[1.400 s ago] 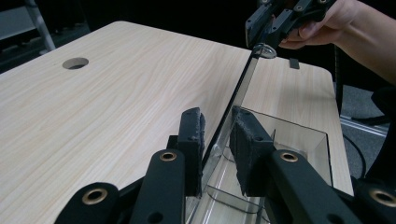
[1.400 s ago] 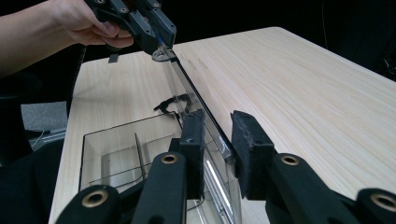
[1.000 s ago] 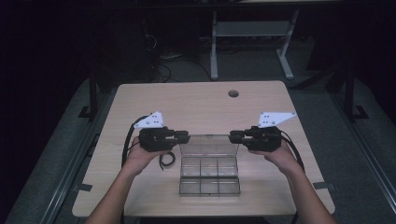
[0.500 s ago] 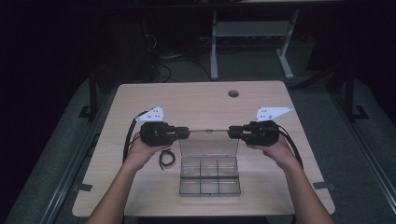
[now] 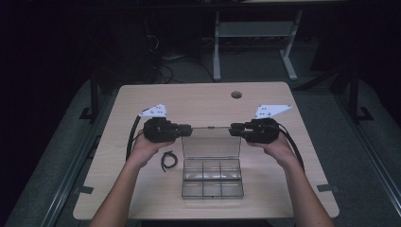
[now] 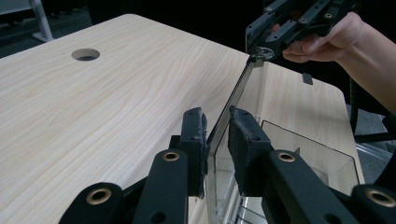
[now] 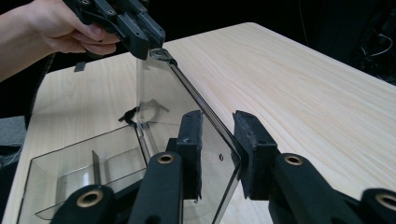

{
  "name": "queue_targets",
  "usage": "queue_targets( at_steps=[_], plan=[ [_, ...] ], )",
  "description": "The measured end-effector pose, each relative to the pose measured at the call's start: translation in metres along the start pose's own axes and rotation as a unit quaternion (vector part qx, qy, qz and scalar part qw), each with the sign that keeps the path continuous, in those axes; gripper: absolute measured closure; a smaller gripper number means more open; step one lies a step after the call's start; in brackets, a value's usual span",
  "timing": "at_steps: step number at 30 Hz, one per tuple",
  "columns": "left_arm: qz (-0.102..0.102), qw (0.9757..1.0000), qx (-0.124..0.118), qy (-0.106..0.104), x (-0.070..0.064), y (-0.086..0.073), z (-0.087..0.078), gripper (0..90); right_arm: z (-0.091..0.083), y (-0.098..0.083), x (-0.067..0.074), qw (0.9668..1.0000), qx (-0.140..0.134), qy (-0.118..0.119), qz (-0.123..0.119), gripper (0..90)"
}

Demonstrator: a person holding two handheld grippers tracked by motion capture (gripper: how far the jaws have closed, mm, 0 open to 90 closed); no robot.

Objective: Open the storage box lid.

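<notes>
A clear plastic compartment box (image 5: pixel 213 182) lies on the wooden table (image 5: pixel 198 101) with its lid (image 5: pixel 211 142) raised. My left gripper (image 5: pixel 189 128) is shut on the lid's upper left corner, and the lid's edge (image 6: pixel 233 93) runs between its pads (image 6: pixel 194 133). My right gripper (image 5: pixel 232 128) is at the upper right corner. Its jaws have just been opening, and the lid's rim (image 7: pixel 205 105) sits loosely between them, with a gap at the left pad (image 7: pixel 190 140). Each gripper view also shows the other gripper at the lid's far corner.
A small black looped cord (image 5: pixel 166 160) lies on the table left of the box. A round cable hole (image 5: pixel 236 94) sits near the far edge. Behind the table stand a white desk frame (image 5: pixel 255 33) and cables on the dark floor.
Both hands have moved away from the person, and the lid's top edge has come up with them, so the lid stands more upright.
</notes>
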State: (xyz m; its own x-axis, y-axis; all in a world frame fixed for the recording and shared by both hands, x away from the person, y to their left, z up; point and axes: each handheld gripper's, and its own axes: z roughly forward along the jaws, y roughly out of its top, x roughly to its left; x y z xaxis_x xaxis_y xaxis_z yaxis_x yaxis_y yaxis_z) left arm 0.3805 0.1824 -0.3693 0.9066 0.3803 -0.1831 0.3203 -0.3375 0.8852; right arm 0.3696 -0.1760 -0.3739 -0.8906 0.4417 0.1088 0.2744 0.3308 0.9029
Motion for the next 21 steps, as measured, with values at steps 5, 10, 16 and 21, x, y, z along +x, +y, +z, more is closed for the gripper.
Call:
queue_targets(
  at_steps=[5, 10, 16, 21],
  plan=[
    [-0.010, 0.9999, -0.006, 0.003, 0.004, -0.001, 0.003, 74.8, 0.002, -0.002, -0.003, 1.0000, 0.001, -0.007, 0.003, 70.2],
    [-0.025, 0.9996, -0.009, 0.012, 0.007, -0.002, 0.006, 73.9, 0.006, -0.003, -0.004, 0.9998, 0.002, -0.017, 0.005, 64.9],
    [-0.029, 0.9993, -0.010, 0.019, 0.010, -0.003, 0.008, 72.8, 0.011, -0.005, -0.006, 0.9997, 0.004, -0.024, 0.006, 61.0],
    [-0.034, 0.9992, -0.002, 0.022, 0.015, -0.002, 0.012, 71.3, 0.015, -0.006, -0.010, 0.9994, 0.008, -0.033, 0.006, 58.8]
  ],
)
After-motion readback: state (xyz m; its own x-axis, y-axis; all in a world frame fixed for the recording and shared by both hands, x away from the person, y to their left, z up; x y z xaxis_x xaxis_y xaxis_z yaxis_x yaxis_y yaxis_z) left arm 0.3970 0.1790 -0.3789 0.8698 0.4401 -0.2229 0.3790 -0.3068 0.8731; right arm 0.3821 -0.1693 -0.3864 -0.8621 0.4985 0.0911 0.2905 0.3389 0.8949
